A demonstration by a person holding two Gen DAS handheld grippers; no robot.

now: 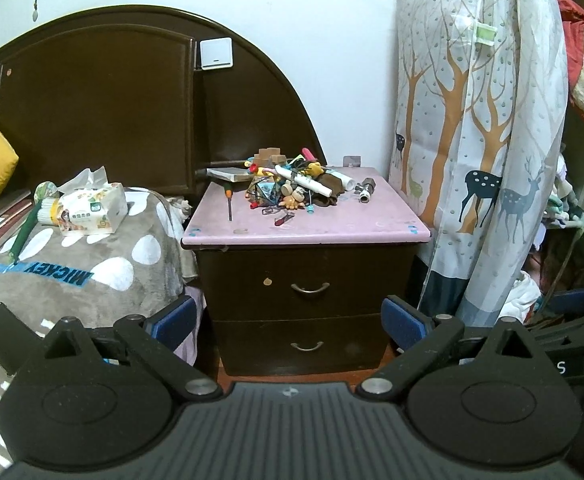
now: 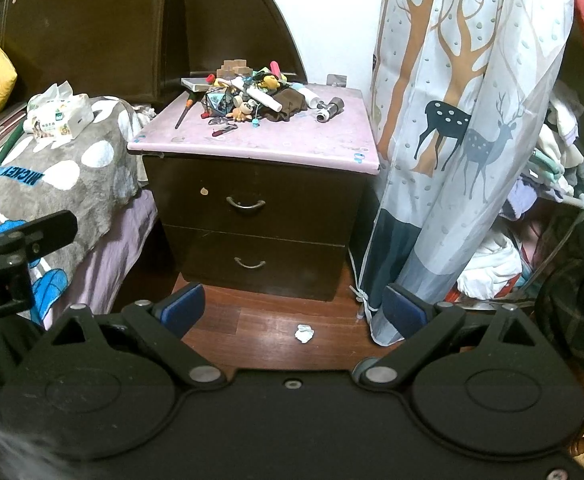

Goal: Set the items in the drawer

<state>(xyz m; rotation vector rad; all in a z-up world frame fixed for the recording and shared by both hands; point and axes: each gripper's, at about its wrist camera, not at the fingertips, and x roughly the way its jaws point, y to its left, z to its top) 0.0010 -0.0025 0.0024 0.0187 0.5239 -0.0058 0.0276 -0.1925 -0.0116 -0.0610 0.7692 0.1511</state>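
From where I stood, the heap of small items lay on the nightstand's pink surface above its shut upper drawer and lower drawer, while the left tool and right tool hung spread and empty, well back.

The left gripper is held level with its blue-padded fingers spread wide, one at 9 o'clock and the other at 3 o'clock of its own view, nothing between them. The right gripper is tilted somewhat downward, its fingers equally wide apart and empty. In the right wrist view, part of the left gripper's black body shows at 9 o'clock, just beside the right one.
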